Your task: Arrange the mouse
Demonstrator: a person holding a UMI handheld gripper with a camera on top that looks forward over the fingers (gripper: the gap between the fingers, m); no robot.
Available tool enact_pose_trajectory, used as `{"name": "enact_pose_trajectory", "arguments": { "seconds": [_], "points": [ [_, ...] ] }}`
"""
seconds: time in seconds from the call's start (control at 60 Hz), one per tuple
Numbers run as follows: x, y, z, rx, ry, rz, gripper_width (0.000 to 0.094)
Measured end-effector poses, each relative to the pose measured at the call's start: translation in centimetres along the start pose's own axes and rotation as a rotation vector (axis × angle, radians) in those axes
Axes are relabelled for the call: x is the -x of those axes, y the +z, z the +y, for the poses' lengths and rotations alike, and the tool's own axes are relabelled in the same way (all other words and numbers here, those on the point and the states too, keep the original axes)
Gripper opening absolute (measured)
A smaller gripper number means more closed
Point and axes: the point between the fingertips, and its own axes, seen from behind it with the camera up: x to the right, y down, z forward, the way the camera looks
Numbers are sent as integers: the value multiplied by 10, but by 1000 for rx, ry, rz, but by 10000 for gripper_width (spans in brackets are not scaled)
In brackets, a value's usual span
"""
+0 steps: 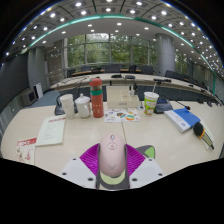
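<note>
your hand-held gripper [112, 178] sits at the bottom centre of the frame, and its two fingers stand on either side of the mouse [112, 155]. the mouse is pale pink and white, long axis pointing away from you, and it fills the space between the magenta pads [90, 157]. the pads look to be right against its flanks, with no gap that you can make out on either side, so the fingers appear closed onto it. whether the mouse is lifted or resting on the desk [70, 145] cannot be told from here.

just beyond the mouse, in the middle of the frame, a small printed sheet [118, 116] lies flat on the light desk. further back, upper centre, a red bottle [97, 97] stands upright with two white cups [68, 104] just to its left. right of centre stands a cup with a green band [150, 102]. on the right side of the frame lies a blue and white book [182, 119], and near it a dark object you cannot identify. on the left side lie flat papers [50, 131], with a red-printed leaflet [26, 151] at the lower left.
</note>
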Motion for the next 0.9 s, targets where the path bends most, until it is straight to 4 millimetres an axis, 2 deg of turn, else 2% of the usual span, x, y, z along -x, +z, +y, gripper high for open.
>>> {"name": "enact_pose_trajectory", "arguments": {
  "seconds": [0.117,0.2,0.267,0.367,0.417,0.483,0.5,0.6,0.683,0.8,0.9],
  "points": [
    [-39,34,44,69,-23,15,321],
    [-52,52,73,115,-13,15,322],
    [-59,58,87,133,-5,1,337],
    [-53,61,102,168,40,-39,456],
    [-53,59,98,155,34,-42,524],
    [-54,51,94,146,16,-30,812],
    [-54,48,93,145,12,-30,864],
    [-52,20,79,123,-17,-15,853],
    [-49,-16,66,95,-56,11,853],
    [-37,-88,56,66,-67,29,853],
    [-24,-153,57,47,-69,39,853]
  ]
}}
